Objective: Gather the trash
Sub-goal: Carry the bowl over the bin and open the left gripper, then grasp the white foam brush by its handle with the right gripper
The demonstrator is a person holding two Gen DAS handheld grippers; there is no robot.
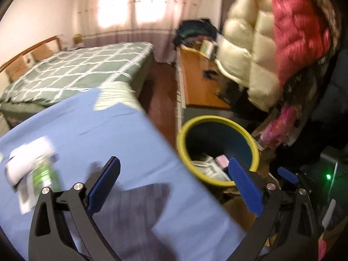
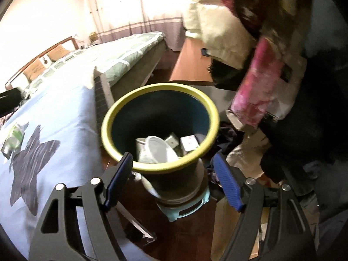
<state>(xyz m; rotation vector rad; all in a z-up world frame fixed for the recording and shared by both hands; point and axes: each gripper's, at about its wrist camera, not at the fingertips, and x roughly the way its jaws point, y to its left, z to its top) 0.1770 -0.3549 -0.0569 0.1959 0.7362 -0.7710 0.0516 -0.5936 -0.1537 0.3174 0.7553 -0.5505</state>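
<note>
Over the bin (image 2: 159, 117), right gripper (image 2: 171, 182) angled down, both jaws apart, left gripper (image 1: 174, 178) empty.

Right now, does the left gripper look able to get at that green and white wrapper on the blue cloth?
Probably yes. The left gripper is open and empty, and the green and white wrapper lies flat on the blue cloth just left of its fingers, with nothing visible between them. The picture is blurred, though.

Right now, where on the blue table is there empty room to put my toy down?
The light blue tablecloth is bare between the green-and-white wrapper near its left edge and the yellow-rimmed dark bin beside its right edge. The dark star patch is flat print, so it is free too. Past the bin, hanging coats crowd everything.
</note>
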